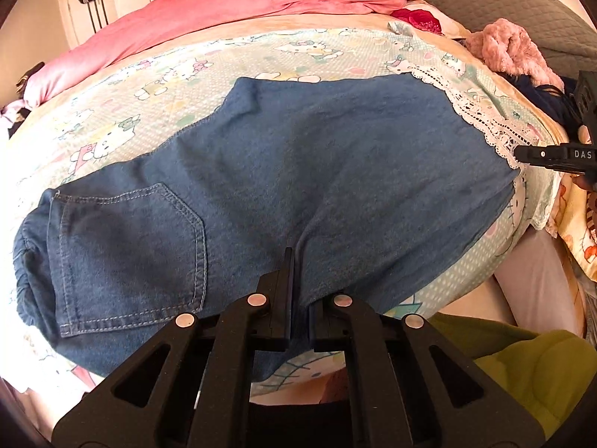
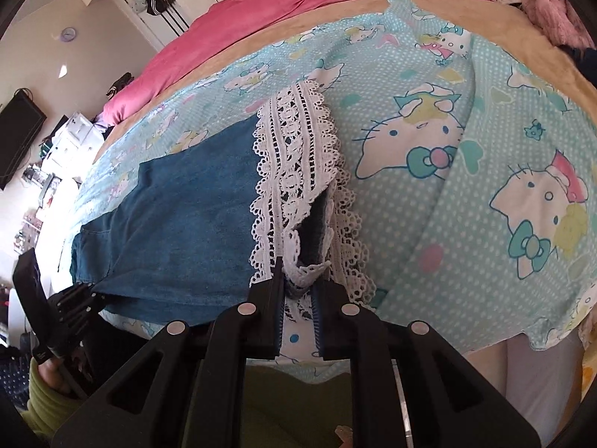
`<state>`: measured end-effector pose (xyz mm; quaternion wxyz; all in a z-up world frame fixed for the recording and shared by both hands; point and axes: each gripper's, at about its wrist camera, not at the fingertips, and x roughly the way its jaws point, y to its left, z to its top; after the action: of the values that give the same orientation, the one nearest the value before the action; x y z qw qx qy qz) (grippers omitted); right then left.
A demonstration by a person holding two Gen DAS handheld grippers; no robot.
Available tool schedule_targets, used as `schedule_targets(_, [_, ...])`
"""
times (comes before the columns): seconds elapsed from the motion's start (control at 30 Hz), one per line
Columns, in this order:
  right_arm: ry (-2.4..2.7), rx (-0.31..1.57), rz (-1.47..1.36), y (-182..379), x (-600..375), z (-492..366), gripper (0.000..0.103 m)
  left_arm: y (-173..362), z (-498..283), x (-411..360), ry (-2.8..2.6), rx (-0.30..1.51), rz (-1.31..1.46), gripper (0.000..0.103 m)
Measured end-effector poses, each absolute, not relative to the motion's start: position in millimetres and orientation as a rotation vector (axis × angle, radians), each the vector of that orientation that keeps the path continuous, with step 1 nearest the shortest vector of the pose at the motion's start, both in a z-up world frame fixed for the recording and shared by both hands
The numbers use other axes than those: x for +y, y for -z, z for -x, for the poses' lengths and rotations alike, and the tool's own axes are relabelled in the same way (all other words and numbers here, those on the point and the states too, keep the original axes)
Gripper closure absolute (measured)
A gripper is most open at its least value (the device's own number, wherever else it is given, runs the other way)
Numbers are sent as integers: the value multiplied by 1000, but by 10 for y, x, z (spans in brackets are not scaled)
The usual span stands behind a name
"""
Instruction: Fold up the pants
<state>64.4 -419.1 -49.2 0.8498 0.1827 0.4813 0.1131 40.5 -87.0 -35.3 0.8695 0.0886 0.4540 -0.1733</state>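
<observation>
Pinching the pants (image 1: 298, 171), both hand-held grippers clamp denim and lace hem (image 2: 298, 156) beside a pink blanket (image 1: 231, 3).

Open room: I see bare cartoon-print sheet (image 2: 466, 171) right of the pants (image 1: 298, 171), clear to pass.
Far edge: pink duvet (image 1: 231, 11) banks across the frame top.
Upper right: fluffy pink garment (image 1: 511, 50) blocks that corner.
</observation>
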Motion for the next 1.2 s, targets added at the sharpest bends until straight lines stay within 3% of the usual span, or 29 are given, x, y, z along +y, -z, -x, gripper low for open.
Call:
schedule_targets(0.53, [-245, 1053, -395, 606, -4324, -562, 92, 404, -338, -905, 342, 971, -229, 102])
schedule_targets(0.67, [-209, 1063, -397, 538, -4382, -549, 79, 406, -305, -869, 347, 976, -217, 100])
schedule_targets(0.7, [-184, 1043, -366, 475, -4397, -530, 75, 406, -293, -857, 349, 978, -213, 100])
schedule_targets(0.83, [-235, 867, -127, 99, -4187, -393, 74, 393, -239, -826, 350, 973, -204, 100])
schedule_targets(0.9, [-345, 834, 27, 60, -3873, -336, 67, 387, -232, -834, 350, 967, -202, 100])
schedule_targets(1.2, [-689, 825, 494, 457, -2573, -294, 68, 361, -218, -843, 335, 963, -207, 100])
